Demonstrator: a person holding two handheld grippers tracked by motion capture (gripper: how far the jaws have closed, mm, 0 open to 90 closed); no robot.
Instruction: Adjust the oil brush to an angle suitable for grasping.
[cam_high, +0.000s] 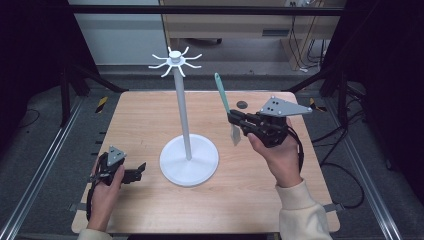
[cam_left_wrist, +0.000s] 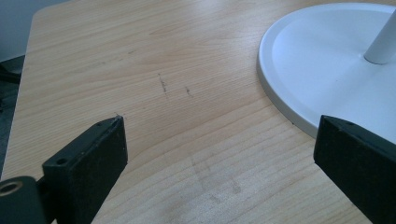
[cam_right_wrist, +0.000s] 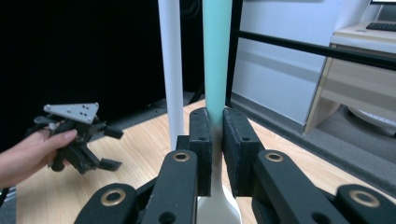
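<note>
Dark walls and black frame rails are closing in around a pale wooden bench (cam_high: 150, 210), with grey floor running along both sides and a light cabinet standing behind it.

Near the middle of the bench a white stand (cam_high: 184, 120) is rising from a wide round base (cam_high: 189, 161), and at its top a ring of short curved hooks (cam_high: 175, 61) is spreading outward. In the left gripper view the rim of that base (cam_left_wrist: 280, 100) is lying just beside the right-hand jaw.

To the right of the stand, the right hand-held gripper (cam_high: 236, 121) is being held up off the bench in the person's right hand (cam_high: 280, 155), pointing toward the pole. Its jaws are pressing tight on a spatula (cam_high: 226, 109) with a teal handle and a whitish blade. The spatula is standing nearly upright, handle up and blade hanging below the jaws, clear of the bench, near the pole but apart from it. In the right gripper view the teal handle (cam_right_wrist: 216, 56) is running up between the two pads, and the blade may be translucent, though the view there is too tight to be sure.

At the near left corner the left hand-held gripper (cam_high: 141, 171) is sitting low over the bench in the left hand (cam_high: 106, 192), jaws standing wide apart with bare wood between them.
</note>
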